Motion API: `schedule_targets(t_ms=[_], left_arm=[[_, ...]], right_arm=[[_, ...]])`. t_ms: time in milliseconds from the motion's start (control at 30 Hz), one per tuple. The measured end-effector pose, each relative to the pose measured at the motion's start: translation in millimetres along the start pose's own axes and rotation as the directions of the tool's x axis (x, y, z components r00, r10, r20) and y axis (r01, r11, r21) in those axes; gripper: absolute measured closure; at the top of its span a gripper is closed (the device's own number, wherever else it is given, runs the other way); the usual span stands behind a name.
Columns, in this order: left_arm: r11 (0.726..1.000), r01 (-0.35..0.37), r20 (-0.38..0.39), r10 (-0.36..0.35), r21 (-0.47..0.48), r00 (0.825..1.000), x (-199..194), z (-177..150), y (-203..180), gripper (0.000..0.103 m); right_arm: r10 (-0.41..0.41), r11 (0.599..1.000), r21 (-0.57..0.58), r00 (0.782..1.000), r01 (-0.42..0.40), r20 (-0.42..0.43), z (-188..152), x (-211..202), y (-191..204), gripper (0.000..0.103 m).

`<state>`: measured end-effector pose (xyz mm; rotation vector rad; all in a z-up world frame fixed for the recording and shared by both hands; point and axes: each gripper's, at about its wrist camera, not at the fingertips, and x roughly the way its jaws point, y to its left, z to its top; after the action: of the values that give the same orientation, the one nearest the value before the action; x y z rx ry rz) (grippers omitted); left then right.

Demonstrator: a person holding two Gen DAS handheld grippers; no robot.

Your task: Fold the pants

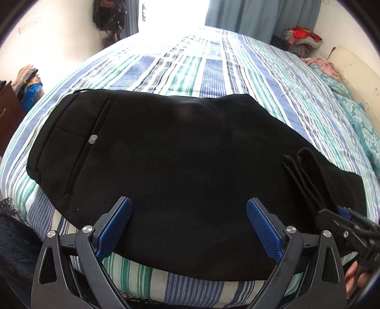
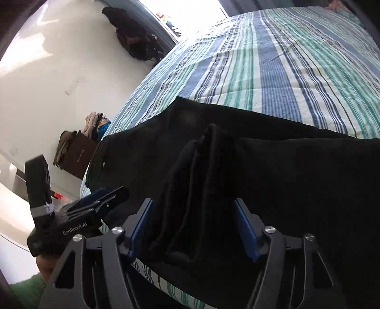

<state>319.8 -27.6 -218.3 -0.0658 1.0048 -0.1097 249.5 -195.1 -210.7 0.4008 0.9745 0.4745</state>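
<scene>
Black pants (image 1: 171,152) spread flat on striped bed (image 1: 213,71), ahead of both claws. Right claw (image 2: 194,228) clamps bunched leg-end layers; left claw (image 1: 188,228) spread wide, empty. Advice: carry leg end toward waistband, keep layers aligned.

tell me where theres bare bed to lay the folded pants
Bare striped sheet runs beyond the far edge of the pants, up to the curtains. A narrow strip lies between the pants and the near bed edge. The right side is crowded by the teal pillow; the right claw grips bunched fabric there.
</scene>
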Motion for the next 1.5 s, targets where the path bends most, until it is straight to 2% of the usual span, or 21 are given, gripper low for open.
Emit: schedule_targets(t_ms=[67,100,167,233,333,400,467,500,533,600,633,733,767,800,833,933,1067,1200,1500], left_arm=[[1.000,0.012,0.000,-0.012,-0.010,1.000,-1,0,0,0.005],[1.000,0.023,-0.001,-0.023,-0.014,1.000,-2,1,-2,0.005],[0.999,0.052,0.004,-0.052,-0.002,0.999,-4,3,-11,0.005],[0.997,0.064,0.006,-0.065,0.042,0.998,-4,6,-28,0.005],[0.995,0.035,0.006,-0.036,0.098,0.999,6,16,-48,0.005],[0.997,0.001,0.005,-0.001,0.073,1.000,16,25,-50,0.005],[0.999,-0.035,-0.005,0.036,0.031,0.999,31,35,-46,0.005],[0.998,-0.061,-0.010,0.061,0.018,0.998,39,38,-43,0.005],[0.996,-0.091,-0.015,0.091,0.013,0.996,47,42,-41,0.005],[0.989,-0.149,-0.014,0.149,0.022,0.989,61,46,-42,0.004],[0.985,-0.168,0.000,0.168,0.034,0.986,66,46,-43,0.000],[0.978,-0.201,0.058,0.197,0.056,0.979,73,42,-46,0.000],[0.976,-0.211,0.073,0.207,0.055,0.976,73,40,-47,0.000],[0.974,-0.219,0.079,0.215,0.056,0.973,73,40,-47,0.000],[0.973,-0.224,0.080,0.219,0.057,0.972,73,39,-48,0.000],[0.972,-0.230,0.080,0.226,0.054,0.971,73,40,-47,0.000],[0.961,-0.269,0.099,0.262,0.066,0.960,74,38,-52,0.000],[0.947,-0.308,0.115,0.298,0.088,0.948,74,37,-58,0.000],[0.941,-0.324,0.109,0.314,0.093,0.943,77,38,-59,0.001]], right_arm=[[0.014,0.997,-0.077,1.000,-0.012,0.023,-11,-17,12,0.034],[-0.004,0.994,-0.108,0.999,0.009,0.047,-16,-31,13,0.033],[-0.068,0.985,-0.147,0.990,0.086,0.122,-23,-66,2,0.028],[-0.170,0.972,-0.125,0.963,0.198,0.207,-28,-106,-26,0.017],[-0.373,0.919,-0.021,0.885,0.394,0.280,-23,-166,-94,0.007],[-0.519,0.851,0.074,0.813,0.519,0.264,-5,-193,-153,0.006],[-0.626,0.780,0.169,0.755,0.603,0.194,12,-211,-219,0.006],[-0.664,0.746,0.209,0.731,0.633,0.155,17,-217,-253,0.006],[-0.685,0.723,0.239,0.717,0.648,0.129,22,-226,-287,0.006],[-0.735,0.669,0.276,0.670,0.690,0.108,31,-242,-339,0.006],[-0.753,0.649,0.278,0.651,0.708,0.102,38,-243,-361,0.006],[-0.793,0.595,0.299,0.605,0.747,0.066,54,-240,-422,0.005],[-0.810,0.564,0.312,0.586,0.765,0.025,55,-234,-440,0.000],[-0.787,0.582,0.336,0.618,0.741,0.000,54,-230,-455,0.000],[-0.775,0.596,0.360,0.631,0.718,0.026,54,-235,-458,0.000],[-0.796,0.577,0.339,0.605,0.743,0.027,55,-235,-455,0.000],[-0.788,0.586,0.347,0.615,0.732,0.031,55,-239,-456,0.000],[-0.790,0.583,0.345,0.612,0.736,0.029,52,-235,-451,0.000],[-0.790,0.583,0.345,0.612,0.736,0.029,53,-234,-453,0.000]])
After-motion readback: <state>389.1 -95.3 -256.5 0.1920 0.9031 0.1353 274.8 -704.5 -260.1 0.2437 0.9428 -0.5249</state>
